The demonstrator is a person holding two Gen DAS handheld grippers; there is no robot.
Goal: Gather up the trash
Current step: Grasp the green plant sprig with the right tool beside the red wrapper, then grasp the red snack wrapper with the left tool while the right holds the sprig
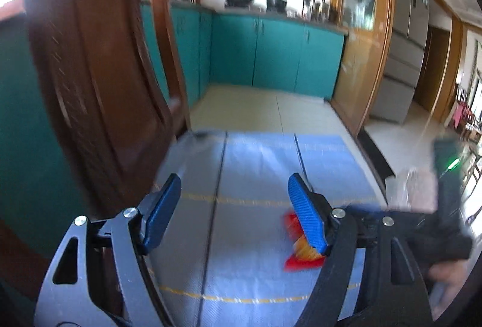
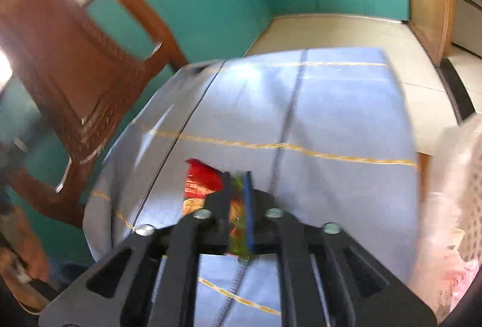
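A red and yellow snack wrapper (image 2: 201, 179) sticks up between the narrow jaws of my right gripper (image 2: 238, 176), which is shut on it just above the blue-clothed table (image 2: 331, 104). In the left wrist view the same wrapper (image 1: 301, 262) shows low over the cloth, partly hidden behind my right finger. My left gripper (image 1: 233, 179) stands open over the table (image 1: 256, 164), with nothing between its blue pads (image 1: 162, 212). At that view's right edge a hand (image 1: 446, 272) holds the black body of the other tool.
A clear plastic bag (image 2: 458, 176) with rubbish in it hangs off the table's right side, also the bag (image 1: 412, 188) in the left view. A brown wooden chair (image 1: 99, 70) stands close on the left. Teal cabinets (image 1: 277, 52) line the far wall beyond tiled floor.
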